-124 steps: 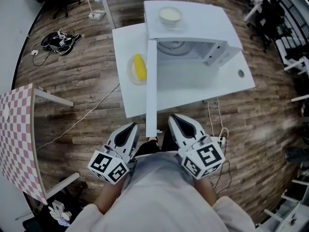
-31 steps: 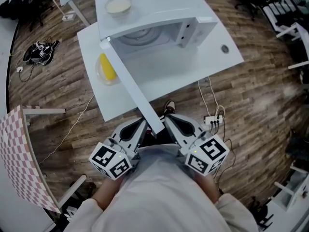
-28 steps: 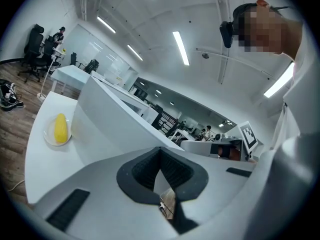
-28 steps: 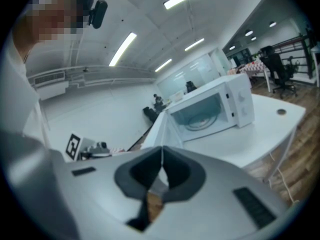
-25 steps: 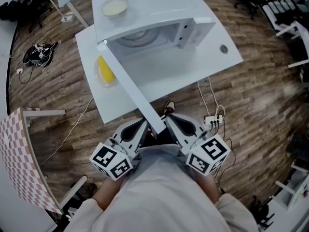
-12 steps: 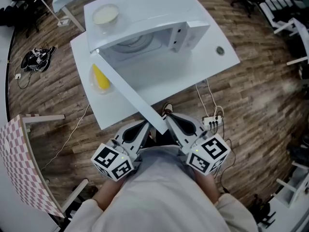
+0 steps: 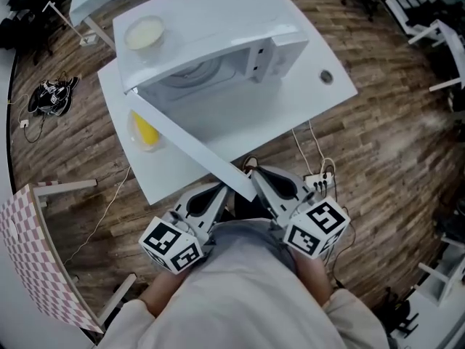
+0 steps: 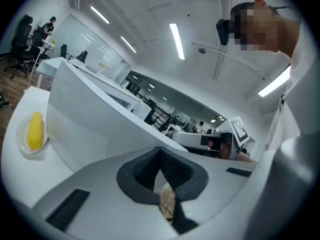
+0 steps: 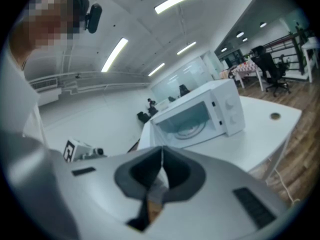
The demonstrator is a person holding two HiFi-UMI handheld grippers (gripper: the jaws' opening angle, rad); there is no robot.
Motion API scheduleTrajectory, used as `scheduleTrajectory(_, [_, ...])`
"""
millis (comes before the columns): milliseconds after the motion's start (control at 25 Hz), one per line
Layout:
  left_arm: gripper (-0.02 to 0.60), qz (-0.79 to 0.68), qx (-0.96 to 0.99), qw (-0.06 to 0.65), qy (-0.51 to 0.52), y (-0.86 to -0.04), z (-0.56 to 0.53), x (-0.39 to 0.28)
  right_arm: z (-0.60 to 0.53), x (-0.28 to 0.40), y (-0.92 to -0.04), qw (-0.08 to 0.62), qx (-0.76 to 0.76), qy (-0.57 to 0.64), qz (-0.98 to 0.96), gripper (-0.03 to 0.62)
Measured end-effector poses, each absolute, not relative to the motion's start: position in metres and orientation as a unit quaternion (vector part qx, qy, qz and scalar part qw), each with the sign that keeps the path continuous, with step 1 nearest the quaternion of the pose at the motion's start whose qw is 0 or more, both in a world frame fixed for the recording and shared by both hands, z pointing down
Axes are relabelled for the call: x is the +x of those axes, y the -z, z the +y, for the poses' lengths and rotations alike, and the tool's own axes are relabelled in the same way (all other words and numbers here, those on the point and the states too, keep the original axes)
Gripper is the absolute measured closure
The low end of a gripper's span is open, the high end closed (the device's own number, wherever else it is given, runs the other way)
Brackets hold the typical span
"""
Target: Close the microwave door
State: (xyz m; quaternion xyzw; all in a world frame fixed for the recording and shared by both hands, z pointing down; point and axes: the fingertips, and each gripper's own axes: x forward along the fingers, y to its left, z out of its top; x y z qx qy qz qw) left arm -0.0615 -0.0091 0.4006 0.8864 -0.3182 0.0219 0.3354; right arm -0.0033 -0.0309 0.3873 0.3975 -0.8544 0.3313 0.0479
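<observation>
The white microwave [image 7: 218, 17] stands on a white table [image 7: 298, 104] with its door [image 7: 189, 144] swung wide open toward me. The glass turntable [image 7: 192, 75] shows inside. In the head view the door's free end reaches down between my two grippers, and I cannot tell whether it touches either. My left gripper [image 7: 216, 193] and right gripper [image 7: 260, 177] are held close to my body, both shut with nothing in them. The left gripper view looks along the door [image 8: 100, 119]. The right gripper view shows the open microwave [image 9: 200, 116].
A bowl [image 7: 144, 32] sits on top of the microwave. A plate with a yellow corn cob [image 7: 145, 128] lies on the table left of the door. A power strip [image 7: 320, 182] and cables lie on the wood floor. A checkered table [image 7: 29, 246] stands at the left.
The microwave and table have slid up and left in the head view, and the door's free end now sits lower, between the grippers. Both grippers stay shut near my body.
</observation>
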Motion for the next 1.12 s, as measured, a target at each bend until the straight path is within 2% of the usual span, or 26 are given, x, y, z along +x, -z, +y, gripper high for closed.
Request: scheduleTrajectory(1120, [0.568,-0.261,0.895,0.359,-0.031,-0.401,-0.057,-0.018,-0.095,0.037,-0.389,0.025,0.397,-0.348,-0.849,0.571])
